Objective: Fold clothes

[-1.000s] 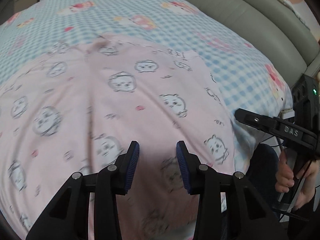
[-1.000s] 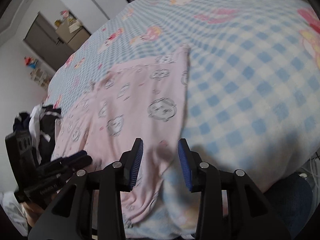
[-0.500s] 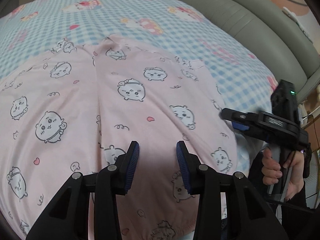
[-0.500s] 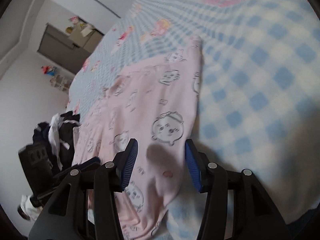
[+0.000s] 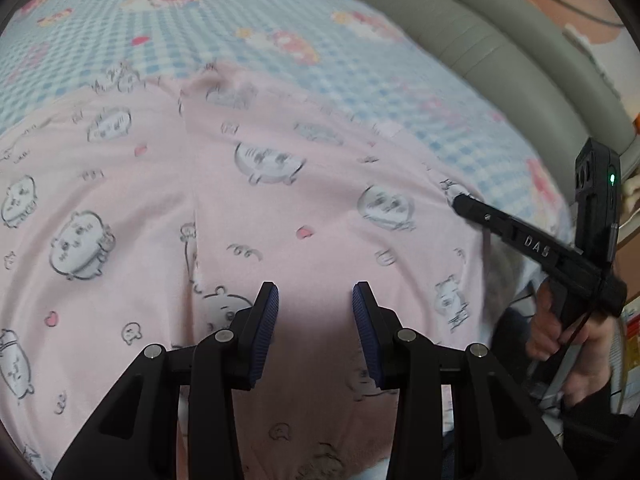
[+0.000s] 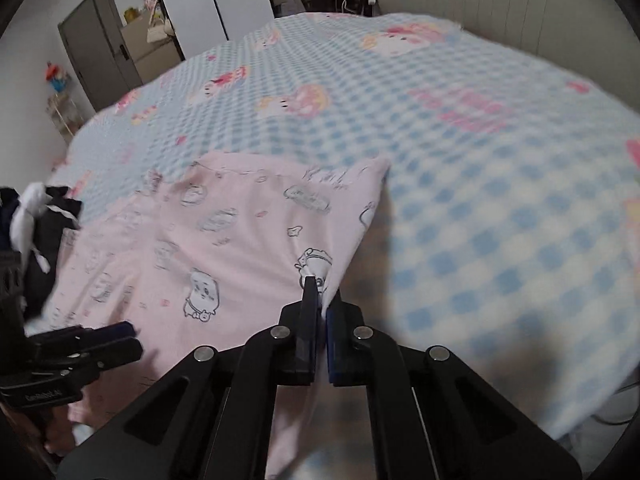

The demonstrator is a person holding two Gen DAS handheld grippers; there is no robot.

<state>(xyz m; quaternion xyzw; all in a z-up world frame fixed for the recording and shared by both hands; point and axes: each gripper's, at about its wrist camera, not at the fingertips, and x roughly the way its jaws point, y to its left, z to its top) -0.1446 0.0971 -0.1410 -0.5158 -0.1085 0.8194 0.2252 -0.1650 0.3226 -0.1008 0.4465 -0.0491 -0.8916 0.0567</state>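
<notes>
Blue-checked bedspread with cartoon print, filling most of both views; padded grey headboard curving from 12 to 3 o'clock in the left wrist view.

Pink printed garment spread flat across the lower half of the bedspread, covering the centre and everything toward 9 o'clock in the left wrist view; in the right wrist view, lying from centre toward 8 o'clock, its right edge running up toward 1 o'clock.

Dark heap of other clothes at 9 o'clock in the right wrist view, just beside the garment.

Left gripper hovering over the garment's near part at 6 o'clock, jaws parted, only flat cloth below, nothing pinched.

Right gripper changed most: a second ago parted over the garment's right edge, wider still half a second ago, now snapped together on that edge, a ridge of pink cloth drawn up between the pads. Same gripper seen at 3 o'clock from the left wrist, tip at the garment's side edge, a hand on its handle.

Meaning, as a judgement: edge secured on one side, fold ready to start; other side not yet gripped, so likely uneven if lifted now.
</notes>
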